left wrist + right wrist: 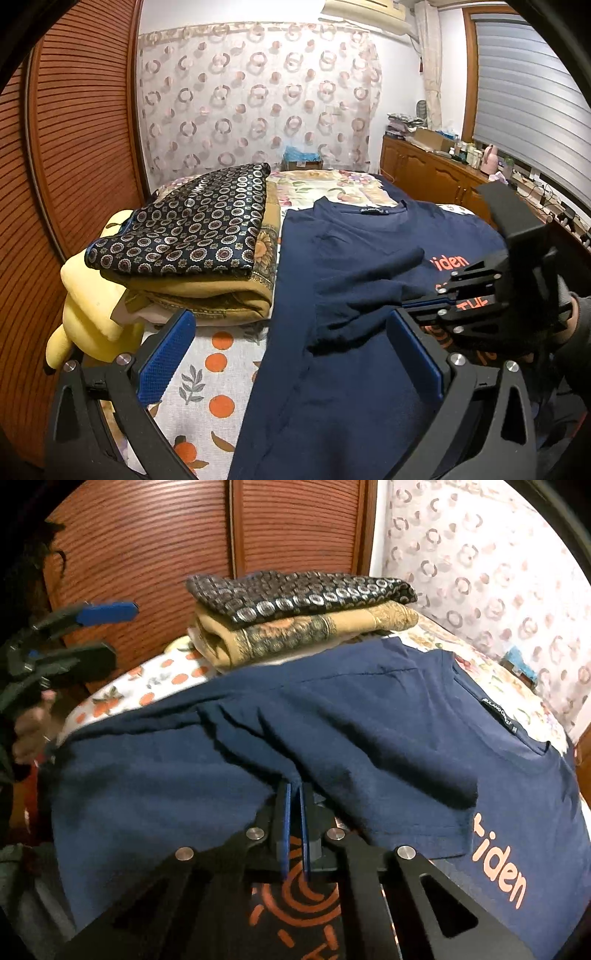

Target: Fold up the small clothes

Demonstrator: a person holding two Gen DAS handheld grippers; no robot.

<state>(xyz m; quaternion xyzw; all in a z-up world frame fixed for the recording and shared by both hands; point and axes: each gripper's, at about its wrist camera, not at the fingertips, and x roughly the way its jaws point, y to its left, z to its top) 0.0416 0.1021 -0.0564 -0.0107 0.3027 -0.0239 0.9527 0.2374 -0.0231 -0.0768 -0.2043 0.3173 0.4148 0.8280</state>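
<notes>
A navy T-shirt (332, 387) with orange print lies flat on the bed, one side and a sleeve (369, 288) folded over its middle. My left gripper (291, 317) hovers open above the shirt's left part, with nothing between its blue pads (166, 362). From the right side comes my right gripper (410, 306). In the right wrist view the right gripper (294, 786) is shut, its tips pinching the folded edge of the T-shirt (369, 720). The open left gripper (110, 631) shows at the far left there, held in a hand.
A stack of folded clothes (184, 236) sits left of the shirt, patterned dark cloth on top. A yellow plush (85, 302) lies at the bed's left edge by a slatted wooden wardrobe (74, 147). A cluttered wooden cabinet (424, 166) stands at the right.
</notes>
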